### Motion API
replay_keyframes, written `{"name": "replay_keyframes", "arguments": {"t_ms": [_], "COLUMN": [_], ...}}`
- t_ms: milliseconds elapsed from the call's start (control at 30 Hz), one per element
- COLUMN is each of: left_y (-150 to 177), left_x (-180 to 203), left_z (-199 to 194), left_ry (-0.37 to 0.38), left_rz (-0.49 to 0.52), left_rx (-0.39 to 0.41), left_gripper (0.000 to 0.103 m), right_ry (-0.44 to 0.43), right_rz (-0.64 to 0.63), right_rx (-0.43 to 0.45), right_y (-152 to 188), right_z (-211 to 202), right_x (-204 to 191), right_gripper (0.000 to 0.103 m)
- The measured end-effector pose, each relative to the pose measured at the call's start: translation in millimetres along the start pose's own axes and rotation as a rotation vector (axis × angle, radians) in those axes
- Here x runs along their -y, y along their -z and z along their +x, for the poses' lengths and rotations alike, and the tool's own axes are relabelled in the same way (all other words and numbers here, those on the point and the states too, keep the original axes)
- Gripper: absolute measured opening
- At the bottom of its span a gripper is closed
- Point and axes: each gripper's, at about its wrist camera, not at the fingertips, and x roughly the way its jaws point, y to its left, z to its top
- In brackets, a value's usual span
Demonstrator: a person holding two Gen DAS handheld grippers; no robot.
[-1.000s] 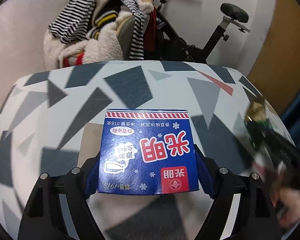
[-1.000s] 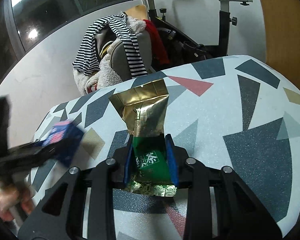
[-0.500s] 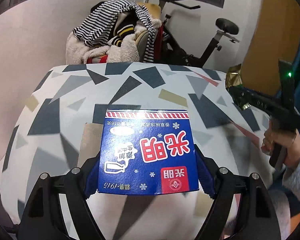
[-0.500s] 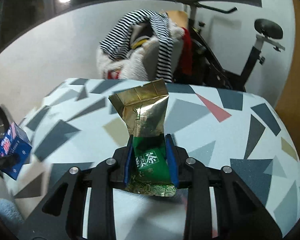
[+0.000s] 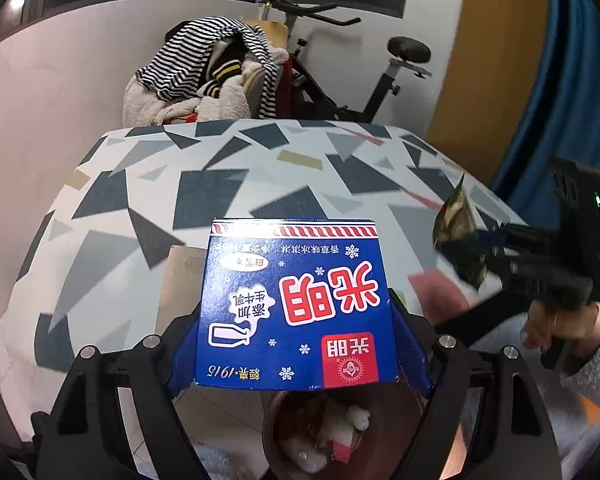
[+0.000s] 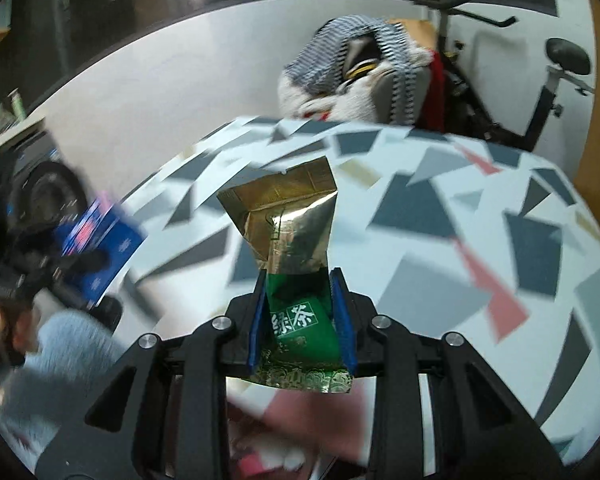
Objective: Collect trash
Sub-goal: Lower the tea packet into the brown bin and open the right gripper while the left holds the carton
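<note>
While the left gripper (image 5: 296,340) clamps a blue carton (image 5: 294,304) between its widely spread blue pads, the carton's printed face turns up toward the camera and its lettering reads upside down. Just below the carton sits a brown bin (image 5: 340,432) with white scraps inside. Beyond the carton spreads a table (image 5: 148,184) patterned with grey and dark triangles. Off to this gripper's right, the right gripper (image 6: 302,320) is closed narrowly on a gold and green tea packet (image 6: 292,240), whose gold top stands up past the fingertips. Below the packet lies a blurred pink and white shape that cannot be made out. Far behind the table are a heap of clothes (image 5: 208,76) and an exercise bike (image 5: 380,68).
</note>
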Motion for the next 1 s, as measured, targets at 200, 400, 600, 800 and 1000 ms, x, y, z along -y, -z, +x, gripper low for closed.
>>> {"name": "replay_keyframes", "arguments": {"t_ms": [200,400,600,800,1000], "left_y": [31.0,51.8,67.5,83.5,86.5], "left_x": [7.6,0.6,-7.1,-7.9,-13.9], "left_z": [-12.1,-10.5,-5.7,-1.4,-5.5], "left_ry": [0.003,0.009,0.024,0.013,0.001], "left_rz": [0.028,0.000,-0.038,-0.051,-0.092], "left_rx": [0.010,0.013,0.026,0.037,0.068], "left_gripper": [0.079,0.079,0.079,0.079,0.079], "right_ry": [-0.085,-0.122,-0.095,-0.043,0.001], "right_rz": [-0.002,0.019,0.044,-0.001,0.005], "right_rx": [-0.102,-0.203,-0.291,-0.413,-0.468], "right_y": [51.1,87.9,109.5,123.3,126.4], "right_z": [8.5,29.5,55.7,84.9,99.1], "right_x": [-42.9,-63.7,-70.2,-84.8,-81.3], "right_gripper": [0.033,0.033,0.033,0.033,0.033]}}
